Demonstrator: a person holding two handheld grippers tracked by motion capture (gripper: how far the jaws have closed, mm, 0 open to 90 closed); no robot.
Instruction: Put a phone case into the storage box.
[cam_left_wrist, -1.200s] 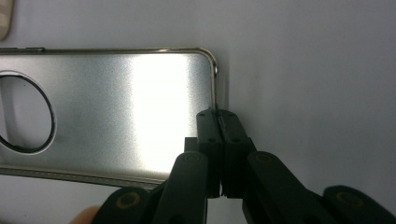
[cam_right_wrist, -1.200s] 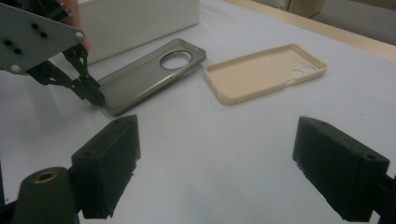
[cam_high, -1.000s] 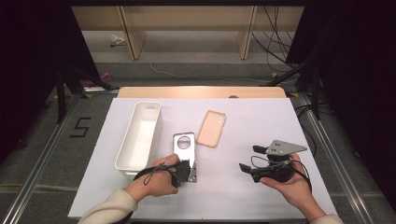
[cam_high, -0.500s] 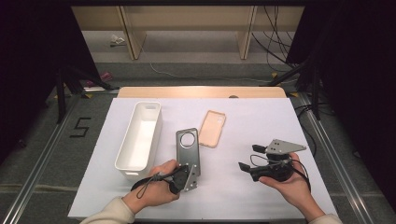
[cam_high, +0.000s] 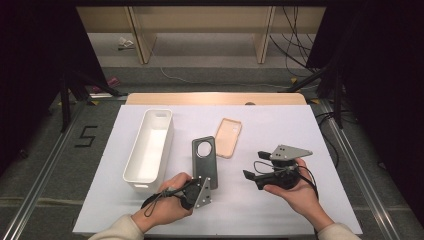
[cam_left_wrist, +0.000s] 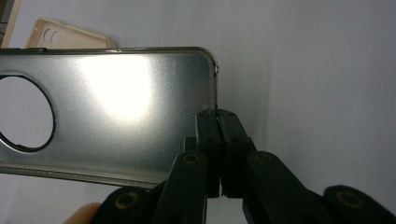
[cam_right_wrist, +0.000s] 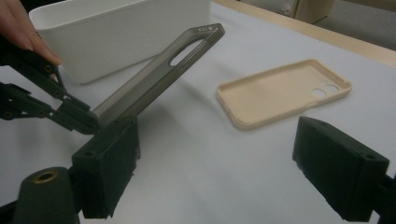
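Note:
A dark grey phone case (cam_high: 205, 159) with a round camera hole is tilted up off the white table (cam_high: 300, 130), its hole end highest (cam_right_wrist: 159, 74). My left gripper (cam_high: 197, 192) is shut on the case's near short edge (cam_left_wrist: 218, 116), by a corner. My right gripper (cam_high: 254, 165) stands open to the right of the case with nothing between its jaws (cam_right_wrist: 224, 172). A beige phone case (cam_high: 228, 136) lies hollow side up farther back (cam_right_wrist: 285, 93), and shows beyond the grey case (cam_left_wrist: 65, 37).
A long white bin (cam_high: 150, 150) stands at the left, close beside the grey case (cam_right_wrist: 121, 32). A wooden board (cam_high: 215, 98) runs along the table's far edge. Dark floor and cables lie beyond.
The grey case lay flat on the table; my left gripper has since tipped it up by its near edge. My right gripper has drifted slightly left toward it.

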